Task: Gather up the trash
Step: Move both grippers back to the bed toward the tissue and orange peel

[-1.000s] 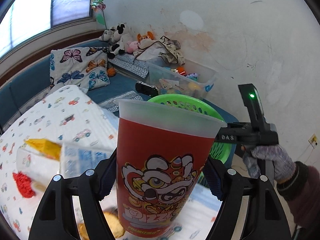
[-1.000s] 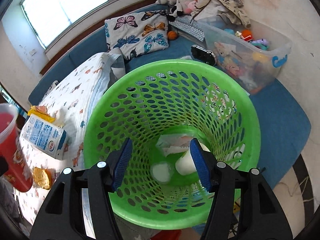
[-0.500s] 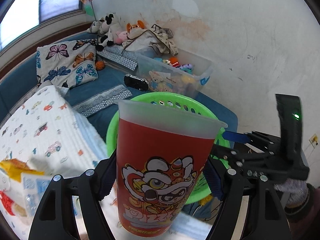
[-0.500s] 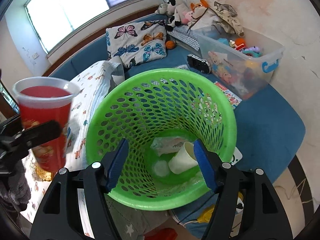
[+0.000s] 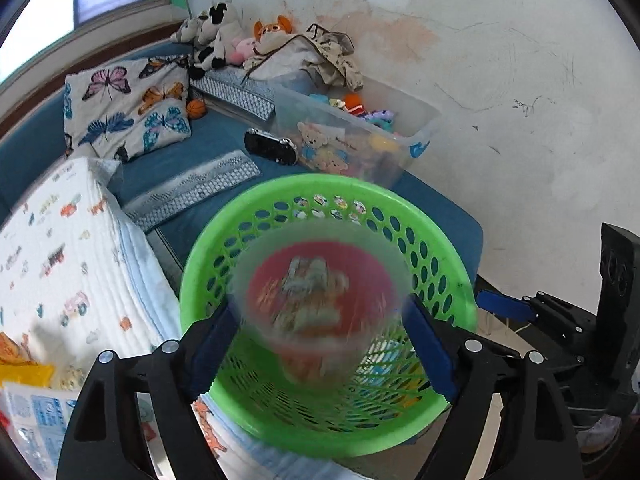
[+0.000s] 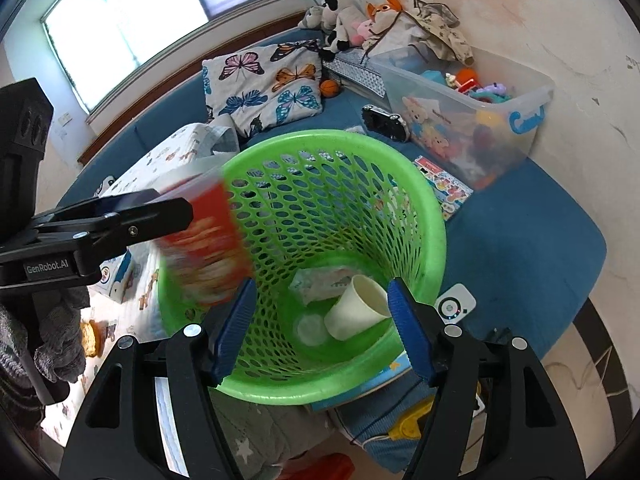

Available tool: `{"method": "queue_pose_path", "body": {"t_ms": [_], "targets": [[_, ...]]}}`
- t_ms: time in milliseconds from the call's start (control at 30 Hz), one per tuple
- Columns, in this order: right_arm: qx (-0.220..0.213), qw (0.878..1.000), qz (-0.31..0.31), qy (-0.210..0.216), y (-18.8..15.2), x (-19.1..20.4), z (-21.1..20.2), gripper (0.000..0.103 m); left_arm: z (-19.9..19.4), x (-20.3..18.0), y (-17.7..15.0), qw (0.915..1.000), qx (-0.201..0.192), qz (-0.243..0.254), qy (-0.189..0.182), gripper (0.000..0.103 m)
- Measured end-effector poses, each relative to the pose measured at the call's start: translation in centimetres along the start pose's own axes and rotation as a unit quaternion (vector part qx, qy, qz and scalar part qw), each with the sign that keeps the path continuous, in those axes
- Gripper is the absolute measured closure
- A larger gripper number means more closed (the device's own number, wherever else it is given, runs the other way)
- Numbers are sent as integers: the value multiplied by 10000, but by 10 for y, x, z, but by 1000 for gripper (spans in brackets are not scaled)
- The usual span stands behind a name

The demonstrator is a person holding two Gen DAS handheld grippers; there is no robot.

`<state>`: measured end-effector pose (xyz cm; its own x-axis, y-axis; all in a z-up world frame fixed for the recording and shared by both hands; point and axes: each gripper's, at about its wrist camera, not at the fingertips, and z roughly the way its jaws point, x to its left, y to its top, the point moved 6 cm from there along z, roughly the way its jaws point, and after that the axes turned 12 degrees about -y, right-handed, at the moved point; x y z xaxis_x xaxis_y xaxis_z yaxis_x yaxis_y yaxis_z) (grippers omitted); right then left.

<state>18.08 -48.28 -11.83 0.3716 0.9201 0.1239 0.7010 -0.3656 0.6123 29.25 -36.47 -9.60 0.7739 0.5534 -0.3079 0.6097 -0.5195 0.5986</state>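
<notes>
A red plastic cup with a cartoon print is blurred with motion, tipped mouth-first over the green mesh basket. My left gripper has its fingers open on either side of the cup; in the right wrist view the cup sits at the basket's left rim beside the left gripper's arm. My right gripper is open and empty, its fingertips straddling the near rim of the basket. Inside lie a white paper cup, a crumpled wrapper and a round lid.
A milk carton and a yellow wrapper lie on the car-print quilt at left. A clear toy bin, butterfly pillow, stuffed animals and a black handheld console sit on the blue sofa behind the basket.
The left gripper carried the cup right, over the basket, and tipped it forward; its fingers have spread and the cup now blurs, dropping in. The right gripper stayed at the basket rim.
</notes>
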Motion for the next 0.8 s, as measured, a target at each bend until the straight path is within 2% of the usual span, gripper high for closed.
{"method": "queue_pose_path", "body": {"t_ms": [300,567,800], "targets": [[19,10000,-24,42,-8,6,-4,35,-21,8,-12,9996,-226,-184,38,22],[-49,9996,-178,227,-14,31,-18,35,-69,7,-36,9981,-590,-75,185,22],[-173,9974,-505,490,-22,70,-37,33,-120,25,-68,9950,-912,-266,301,22]]}}
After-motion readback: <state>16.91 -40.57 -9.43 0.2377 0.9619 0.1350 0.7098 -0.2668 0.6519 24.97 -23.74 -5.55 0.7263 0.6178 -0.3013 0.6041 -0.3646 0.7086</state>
